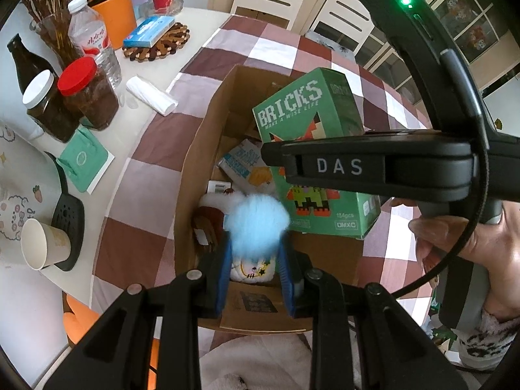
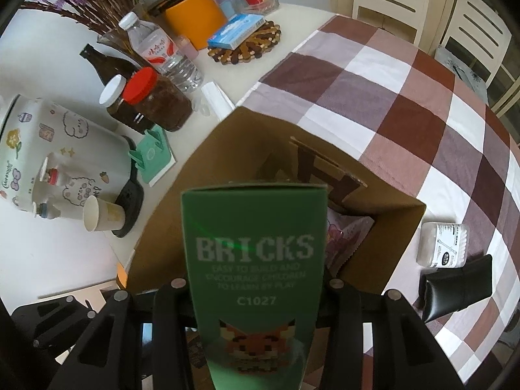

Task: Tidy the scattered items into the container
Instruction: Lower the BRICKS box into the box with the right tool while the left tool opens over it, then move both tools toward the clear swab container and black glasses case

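Hanging over the open cardboard box (image 1: 195, 149), the left gripper (image 1: 255, 260) has its blue pads (image 1: 224, 276) pressed in on a small plush toy with a fluffy light-blue tuft (image 1: 258, 224), which sits between the fingers just above the box interior. In the left wrist view the right gripper (image 1: 373, 169) crosses at about 3 o'clock, held by a hand (image 1: 481, 243), and pinches the green BRICKS box (image 1: 308, 110), which stands tilted inside the cardboard box toward 1 o'clock from the toy. In the right wrist view that green box fills the centre between the black fingers, its sides against them, with the cardboard box rim (image 2: 260, 120) beyond at 12 o'clock. On the checked tablecloth (image 2: 406, 97), at 3 o'clock of the container, lie a white tub (image 2: 443, 243) and a black pouch (image 2: 455, 289), outside it.
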A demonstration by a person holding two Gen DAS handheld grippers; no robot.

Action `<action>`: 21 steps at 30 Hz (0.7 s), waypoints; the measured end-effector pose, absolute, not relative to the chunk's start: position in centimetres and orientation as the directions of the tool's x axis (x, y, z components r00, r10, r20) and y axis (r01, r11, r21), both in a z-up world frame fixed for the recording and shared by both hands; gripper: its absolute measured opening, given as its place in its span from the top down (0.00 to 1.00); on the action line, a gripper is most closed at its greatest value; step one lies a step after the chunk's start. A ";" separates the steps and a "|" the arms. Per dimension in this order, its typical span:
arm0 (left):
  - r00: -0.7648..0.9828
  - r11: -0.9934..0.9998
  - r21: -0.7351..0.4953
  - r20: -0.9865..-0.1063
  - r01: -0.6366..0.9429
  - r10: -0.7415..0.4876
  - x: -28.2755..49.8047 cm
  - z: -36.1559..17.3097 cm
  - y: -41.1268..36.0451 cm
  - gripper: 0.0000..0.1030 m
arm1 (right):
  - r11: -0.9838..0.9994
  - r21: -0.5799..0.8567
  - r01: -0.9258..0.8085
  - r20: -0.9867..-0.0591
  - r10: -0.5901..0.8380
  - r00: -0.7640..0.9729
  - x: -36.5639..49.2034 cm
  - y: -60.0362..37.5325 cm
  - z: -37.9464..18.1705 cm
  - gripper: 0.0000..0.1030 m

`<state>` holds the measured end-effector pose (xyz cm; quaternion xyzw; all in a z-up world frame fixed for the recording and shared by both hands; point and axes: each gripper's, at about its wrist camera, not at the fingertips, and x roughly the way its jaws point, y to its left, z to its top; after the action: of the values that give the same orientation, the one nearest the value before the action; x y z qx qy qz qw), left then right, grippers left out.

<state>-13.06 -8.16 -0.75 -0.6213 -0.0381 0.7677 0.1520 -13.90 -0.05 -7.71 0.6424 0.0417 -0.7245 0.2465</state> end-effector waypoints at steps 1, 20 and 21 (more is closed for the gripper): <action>-0.178 -0.951 -0.248 -0.943 -0.184 0.280 -13.1 -0.9 -8.2 0.73 | -0.876 0.255 0.409 -0.953 -0.300 -0.049 -14.0 0.0 -8.0 0.56; -0.228 -0.955 -0.249 -0.932 -0.163 0.282 -12.6 1.4 -8.7 0.32 | -0.904 0.173 0.391 -0.932 -0.279 -0.233 -14.4 1.7 -2.7 0.51; -0.233 -0.955 -0.247 -0.931 -0.164 0.281 -12.5 1.7 -8.7 0.32 | -0.906 0.176 0.384 -0.927 -0.284 -0.244 -14.3 2.1 -2.2 0.50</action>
<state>-12.50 -8.67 1.68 -0.6026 -0.0486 0.7838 0.1419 -14.34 2.12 -2.16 0.5772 0.0437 -0.7874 0.2120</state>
